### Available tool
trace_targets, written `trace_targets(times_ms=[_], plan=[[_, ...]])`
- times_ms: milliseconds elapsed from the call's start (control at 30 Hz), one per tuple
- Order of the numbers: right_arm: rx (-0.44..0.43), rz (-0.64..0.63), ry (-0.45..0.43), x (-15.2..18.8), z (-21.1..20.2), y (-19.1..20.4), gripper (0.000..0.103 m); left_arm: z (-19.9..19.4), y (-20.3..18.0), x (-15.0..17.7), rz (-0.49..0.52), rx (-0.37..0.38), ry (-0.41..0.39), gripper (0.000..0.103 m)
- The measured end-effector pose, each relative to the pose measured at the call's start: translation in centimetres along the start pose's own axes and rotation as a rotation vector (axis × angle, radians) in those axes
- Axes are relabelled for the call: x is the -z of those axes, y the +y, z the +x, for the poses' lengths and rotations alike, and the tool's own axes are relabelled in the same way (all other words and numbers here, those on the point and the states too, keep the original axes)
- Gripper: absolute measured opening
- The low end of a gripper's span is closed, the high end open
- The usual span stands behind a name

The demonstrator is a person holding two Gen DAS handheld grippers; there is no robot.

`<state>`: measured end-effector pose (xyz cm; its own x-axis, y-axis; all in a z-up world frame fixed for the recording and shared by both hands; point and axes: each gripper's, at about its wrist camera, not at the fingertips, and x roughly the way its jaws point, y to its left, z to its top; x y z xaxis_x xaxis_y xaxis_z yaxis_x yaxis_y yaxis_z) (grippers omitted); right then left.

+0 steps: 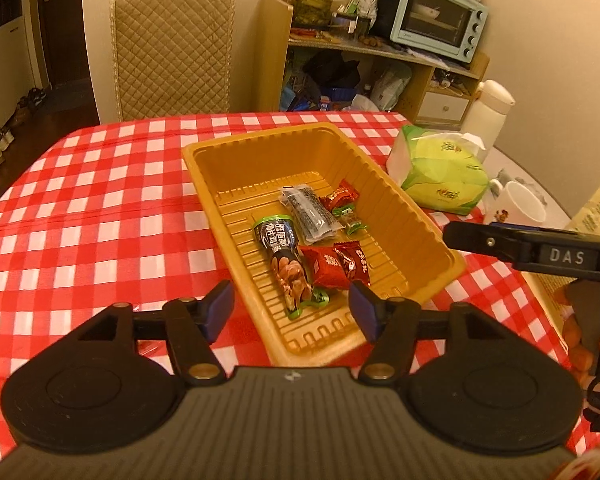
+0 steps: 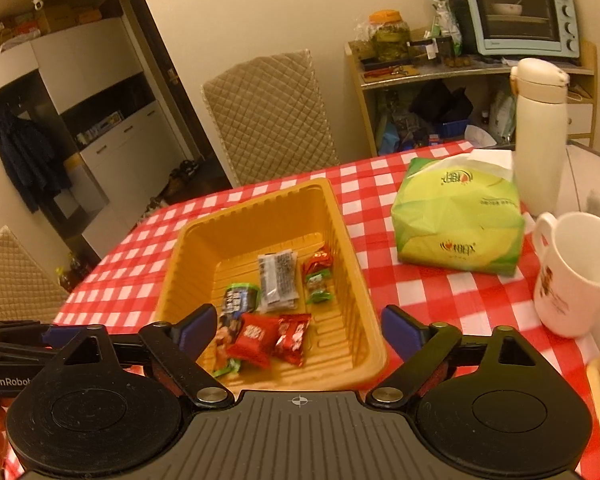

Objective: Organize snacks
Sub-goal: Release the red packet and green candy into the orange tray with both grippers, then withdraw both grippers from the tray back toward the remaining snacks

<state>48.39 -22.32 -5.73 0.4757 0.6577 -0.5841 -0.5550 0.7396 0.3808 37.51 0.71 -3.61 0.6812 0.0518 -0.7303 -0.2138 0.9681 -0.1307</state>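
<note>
Snacks point(image 1: 308, 240) all lie in tray point(image 1: 220, 184); left hand-held gripper point(image 1: 292, 308), right hand-held gripper point(image 2: 296, 328) both released, empty. Sorting looks finished; next: withdraw.

The left gripper point(image 1: 291, 308) has its jaws spread wide, nothing between its blue pads point(image 1: 220, 310). The right gripper point(image 2: 296, 330) is spread just as wide and also holds nothing. They sit side by side and apart: the right one's black body reaches in from the left gripper's right, with orange-gloved fingers point(image 1: 576, 332) wrapped beneath it
</note>
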Motion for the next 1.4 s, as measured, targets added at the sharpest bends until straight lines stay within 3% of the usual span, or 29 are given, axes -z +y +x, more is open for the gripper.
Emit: trace_targets(times_ms=[67,533,1067,1400], plan=[[0.006,0.002,-0.005,0.5,-1.2,0.5,0.093,-1.3,0.2,0.6,0.001,-0.001,-0.010,0.068],[0.091,0.019,0.016,6.9,-9.3,4.7,0.096,-10.4,3.7,6.9,-0.018,-0.021,-0.019,0.076],[0.156,0.059,0.100,16.3,-15.1,11.2,0.096,-18.9,8.1,17.1,-0.017,-0.029,0.043,0.076],[0.170,0.050,0.136,21.4,-17.5,15.5,0.096,-22.2,9.4,21.4,-0.001,-0.009,0.067,0.076]])
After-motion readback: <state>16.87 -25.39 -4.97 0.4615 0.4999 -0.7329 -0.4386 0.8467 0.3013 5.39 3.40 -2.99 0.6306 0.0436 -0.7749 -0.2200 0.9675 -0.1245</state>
